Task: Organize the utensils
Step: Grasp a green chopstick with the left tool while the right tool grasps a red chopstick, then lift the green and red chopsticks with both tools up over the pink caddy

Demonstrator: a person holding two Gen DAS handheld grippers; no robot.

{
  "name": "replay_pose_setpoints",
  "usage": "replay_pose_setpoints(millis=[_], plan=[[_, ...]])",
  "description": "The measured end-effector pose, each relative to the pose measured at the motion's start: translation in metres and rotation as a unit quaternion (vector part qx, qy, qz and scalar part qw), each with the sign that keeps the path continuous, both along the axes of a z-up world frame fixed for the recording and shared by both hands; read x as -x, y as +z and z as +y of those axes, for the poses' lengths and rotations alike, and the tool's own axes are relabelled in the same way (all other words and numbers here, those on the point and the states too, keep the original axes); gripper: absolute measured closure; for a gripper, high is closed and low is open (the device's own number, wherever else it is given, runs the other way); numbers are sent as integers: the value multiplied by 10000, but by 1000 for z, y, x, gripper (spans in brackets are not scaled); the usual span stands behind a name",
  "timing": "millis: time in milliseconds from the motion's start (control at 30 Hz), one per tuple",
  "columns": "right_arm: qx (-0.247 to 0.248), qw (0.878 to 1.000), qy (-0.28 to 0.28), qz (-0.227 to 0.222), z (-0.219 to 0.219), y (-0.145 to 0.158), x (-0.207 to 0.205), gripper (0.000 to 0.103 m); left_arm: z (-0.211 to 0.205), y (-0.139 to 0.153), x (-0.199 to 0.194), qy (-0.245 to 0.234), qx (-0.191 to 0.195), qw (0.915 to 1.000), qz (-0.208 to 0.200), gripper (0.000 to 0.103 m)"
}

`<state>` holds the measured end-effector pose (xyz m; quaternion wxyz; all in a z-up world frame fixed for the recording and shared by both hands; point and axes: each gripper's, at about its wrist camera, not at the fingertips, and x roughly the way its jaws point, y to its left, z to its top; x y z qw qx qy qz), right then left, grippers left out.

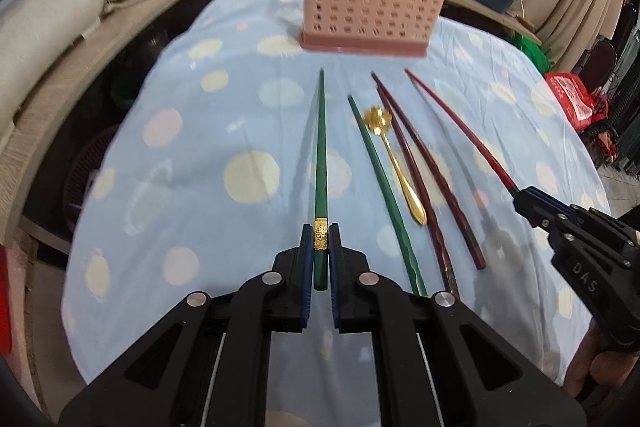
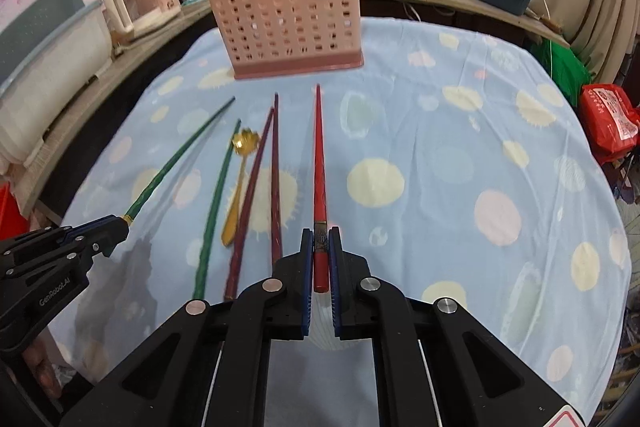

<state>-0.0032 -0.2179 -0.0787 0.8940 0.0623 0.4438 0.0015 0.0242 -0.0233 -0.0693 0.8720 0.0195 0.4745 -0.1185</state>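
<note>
Green chopstick [image 1: 320,163] clamped in left gripper [image 1: 320,239], red chopstick [image 2: 319,171] in right gripper [image 2: 320,241]

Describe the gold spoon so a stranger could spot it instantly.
Start at the pink perforated caddy standing on the dotted blue tablecloth. In front of it lies a row of chopsticks; the gold spoon lies among them. It is the only short, shiny metal piece, with a flower-shaped bowl.
</note>
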Motion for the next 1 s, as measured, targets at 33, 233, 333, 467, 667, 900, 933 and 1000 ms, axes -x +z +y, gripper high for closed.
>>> replay_pose_setpoints(millis=[33,233,333,467,667,900,933,1000], plan=[[-8,10000,-2,-80,-1,7,0,96,2,6,-1,17,11,10000,-73,96],[-96,9989,-9,-465,-7,45,-6,96,16,39,-11,177,141,9991,-365,96],[-154,9977,-34,-655,-11,64,-10,96,21,55,-17,222,183,9982,-528,96],[-119,9957,-54,-922,-16,89,-19,96,25,75,-29,257,219,9966,-747,96],[-106,9919,-50,-1261,-23,124,-39,96,21,111,-51,235,273,9926,-1158,96],[-155,9879,12,-1542,-28,157,-67,96,12,148,-77,127,360,9874,-1534,96],[-204,9874,30,-1569,-29,161,-71,96,11,153,-80,110,372,9868,-1571,96],[-228,9863,40,-1636,-30,169,-79,96,8,161,-86,69,399,9854,-1652,96]])
